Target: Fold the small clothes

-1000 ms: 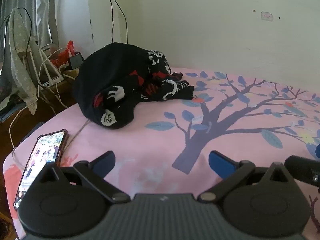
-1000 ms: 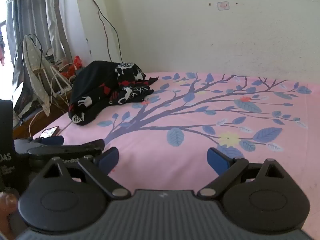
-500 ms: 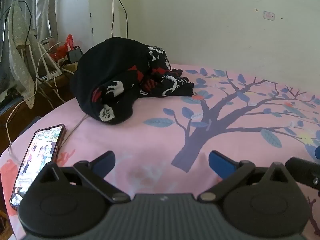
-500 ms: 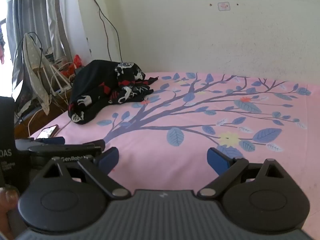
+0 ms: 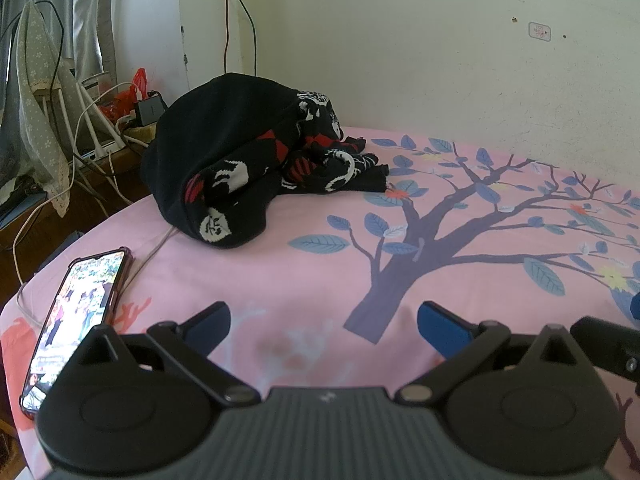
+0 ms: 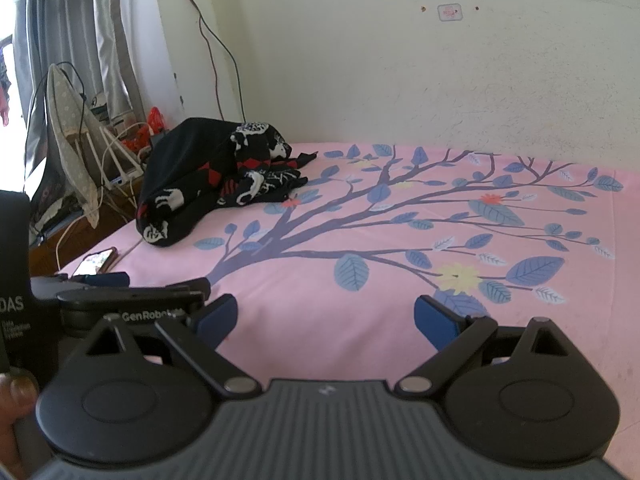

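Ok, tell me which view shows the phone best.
The left wrist view. There the phone lies close by on the pink sheet, at its left edge, whole, with its lit screen facing up. In the right wrist view the phone is small and far off, its near end hidden behind the left gripper.

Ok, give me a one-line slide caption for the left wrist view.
Open left gripper over the pink bedsheet, facing a crumpled black garment, phone at left.
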A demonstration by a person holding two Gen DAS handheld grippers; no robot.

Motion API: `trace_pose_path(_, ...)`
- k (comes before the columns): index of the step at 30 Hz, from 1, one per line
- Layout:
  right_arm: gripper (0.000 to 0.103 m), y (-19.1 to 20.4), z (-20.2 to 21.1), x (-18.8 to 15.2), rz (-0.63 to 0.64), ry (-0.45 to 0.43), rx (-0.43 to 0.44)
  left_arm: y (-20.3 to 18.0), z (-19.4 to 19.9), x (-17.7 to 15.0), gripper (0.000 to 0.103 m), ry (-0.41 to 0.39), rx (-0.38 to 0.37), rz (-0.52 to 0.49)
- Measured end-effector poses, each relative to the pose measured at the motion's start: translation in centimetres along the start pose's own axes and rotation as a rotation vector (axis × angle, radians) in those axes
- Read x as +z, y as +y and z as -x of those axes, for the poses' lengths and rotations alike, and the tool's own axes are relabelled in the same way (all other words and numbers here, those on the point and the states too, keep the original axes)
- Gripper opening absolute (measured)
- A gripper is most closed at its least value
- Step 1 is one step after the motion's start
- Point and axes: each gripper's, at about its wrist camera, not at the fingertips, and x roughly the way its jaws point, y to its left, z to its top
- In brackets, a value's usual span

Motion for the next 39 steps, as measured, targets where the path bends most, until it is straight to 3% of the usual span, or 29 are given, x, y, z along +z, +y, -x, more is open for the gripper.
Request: trace_pose_path(39,0.089,0.02,-0.19,-0.11,0.003,0.004,-0.003,0.32,0.16,-0.02,0.103,-0.006,0.001,0.016)
